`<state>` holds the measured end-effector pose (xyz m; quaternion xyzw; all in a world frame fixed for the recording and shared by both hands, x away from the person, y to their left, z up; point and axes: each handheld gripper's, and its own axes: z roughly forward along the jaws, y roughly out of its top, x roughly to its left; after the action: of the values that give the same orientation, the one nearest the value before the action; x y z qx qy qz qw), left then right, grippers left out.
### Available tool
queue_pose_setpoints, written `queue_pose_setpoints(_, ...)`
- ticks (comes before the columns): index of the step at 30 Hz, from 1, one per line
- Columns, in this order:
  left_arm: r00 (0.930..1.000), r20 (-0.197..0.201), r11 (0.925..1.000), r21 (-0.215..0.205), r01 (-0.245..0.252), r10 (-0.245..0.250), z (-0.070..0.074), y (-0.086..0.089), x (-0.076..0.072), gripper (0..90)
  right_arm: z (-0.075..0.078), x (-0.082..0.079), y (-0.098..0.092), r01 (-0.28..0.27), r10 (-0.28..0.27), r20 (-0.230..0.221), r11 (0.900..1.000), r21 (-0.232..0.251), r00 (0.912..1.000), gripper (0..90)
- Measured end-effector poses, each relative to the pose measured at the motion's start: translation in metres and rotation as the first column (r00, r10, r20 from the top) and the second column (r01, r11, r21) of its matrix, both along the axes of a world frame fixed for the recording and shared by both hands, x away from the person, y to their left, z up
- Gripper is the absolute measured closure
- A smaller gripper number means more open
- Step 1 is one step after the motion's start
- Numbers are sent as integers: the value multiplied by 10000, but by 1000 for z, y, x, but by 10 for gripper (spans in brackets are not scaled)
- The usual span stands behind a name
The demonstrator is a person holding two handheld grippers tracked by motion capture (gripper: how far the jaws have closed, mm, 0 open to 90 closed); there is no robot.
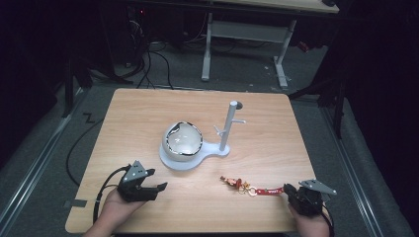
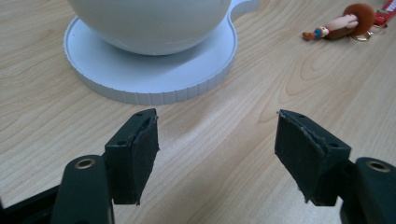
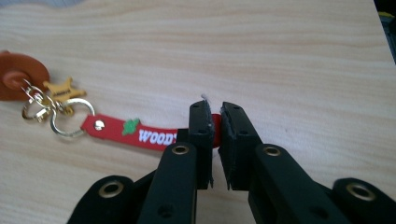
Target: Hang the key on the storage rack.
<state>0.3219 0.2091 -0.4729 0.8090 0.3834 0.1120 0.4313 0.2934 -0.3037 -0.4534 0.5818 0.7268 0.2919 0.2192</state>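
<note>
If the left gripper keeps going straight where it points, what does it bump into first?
Probably the ribbed rim of the round white base under the bowl. The left gripper is open with bare table between; the keychain figure lies off to the side.

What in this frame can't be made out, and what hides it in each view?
- Red strap lettering, right gripper view: the right gripper covers its end.
- White bowl, left gripper view: top cut off by the edge.
- Figure charm, high view: too small for detail.
- Bowl contents, high view: glare leaves them unclear.
- Left gripper: open on bare table.
</note>
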Motion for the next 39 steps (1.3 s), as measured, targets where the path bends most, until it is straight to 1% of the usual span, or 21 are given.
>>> queue_pose_setpoints(1, 10000, -1, 10000, -23, -32, 32, 0, 1, 1, 312, -2, -1, -1, -105, 103, -128, 9998, -160, 9999, 822)
queue_pose_setpoints(3, 9999, -3, 9999, -96, -107, 107, 0, 2, 2, 312, -3, -2, -1, -27, 24, -230, 9999, -123, 9997, 816)
queue_pose_setpoints(5, 9999, -23, 9998, -146, -165, 165, 0, 2, 3, 313, -3, -3, -1, 25, -27, -176, 9999, -113, 9998, 781)
queue_pose_setpoints(7, 9999, -40, 9998, -122, -164, 164, 0, 2, 3, 312, 1, -4, 0, 200, -199, 71, 9995, -246, 9998, 717)
queue_pose_setpoints(9, 10000, 9, 10000, -18, -98, 98, 0, 2, 1, 312, 6, -4, 2, 163, -156, 443, 9997, -157, 9989, 686)
queue_pose_setpoints(12, 9999, 27, 10000, -4, -97, 97, 1, 3, -1, 312, 6, -2, 5, -80, 82, 463, 10000, -57, 9989, 679)
queue_pose_setpoints(13, 9999, 25, 9999, -29, -125, 125, 1, 4, -2, 312, 6, -2, 6, -73, 74, 414, 10000, -24, 9991, 678)
queue_pose_setpoints(15, 9999, 17, 9999, 4, -169, 169, 1, 8, -6, 312, 1, 6, 13, -488, 490, 192, 9988, -80, 9986, 679)
queue_pose_setpoints(16, 9999, 17, 9999, 4, -169, 169, 1, 8, -6, 312, 1, 6, 13, -488, 490, 192, 9988, -80, 9986, 679)
queue_pose_setpoints(17, 9998, 24, 9998, -9, -210, 210, 0, 11, -8, 313, -1, 12, 19, -757, 759, 166, 9970, -141, 9970, 679)
queue_pose_setpoints(18, 9998, 24, 9998, -9, -210, 210, 0, 11, -8, 312, -1, 12, 19, -757, 759, 166, 9970, -141, 9970, 679)
queue_pose_setpoints(19, 9996, -16, 9996, 0, -277, 277, 0, 14, -10, 313, -2, 18, 27, -1022, 1024, 148, 9946, -180, 9946, 687)
queue_pose_setpoints(21, 9994, -50, 9994, -5, -344, 344, -1, 16, -12, 313, -3, 21, 32, -1159, 1160, 70, 9931, -189, 9932, 690)
queue_pose_setpoints(22, 9990, -76, 9991, -34, -431, 430, -1, 19, -15, 313, -7, 27, 41, -1408, 1404, -126, 9896, -285, 9900, 696)
queue_pose_setpoints(24, 9990, -58, 9990, -2, -447, 447, -1, 21, -16, 313, -9, 29, 44, -1515, 1506, -264, 9879, -334, 9882, 699)
queue_pose_setpoints(25, 9988, -59, 9988, -5, -493, 493, -1, 24, -19, 314, -13, 34, 48, -1613, 1589, -542, 9860, -419, 9858, 700)
queue_pose_setpoints(28, 9984, -66, 9984, -5, -559, 558, 0, 26, -21, 314, -17, 38, 49, -1673, 1634, -788, 9848, -458, 9834, 703)
queue_pose_setpoints(29, 9982, -49, 9983, -22, -590, 589, 0, 28, -21, 314, -19, 40, 49, -1718, 1665, -979, 9840, -478, 9812, 703)
queue_pose_setpoints(35, 9983, -19, 9983, -38, -589, 589, 1, 29, -22, 314, -19, 38, 50, -1924, 1876, -1149, 9808, -319, 9755, 707)
queue_pose_setpoints(38, 9986, -45, 9986, -37, -525, 525, 0, 27, -20, 314, -18, 31, 55, -2199, 2154, -1245, 9753, -229, 9685, 706)
queue_pose_setpoints(39, 9988, -17, 9988, -60, -495, 495, 0, 26, -19, 314, -18, 25, 59, -2424, 2374, -1350, 9700, -212, 9620, 703)
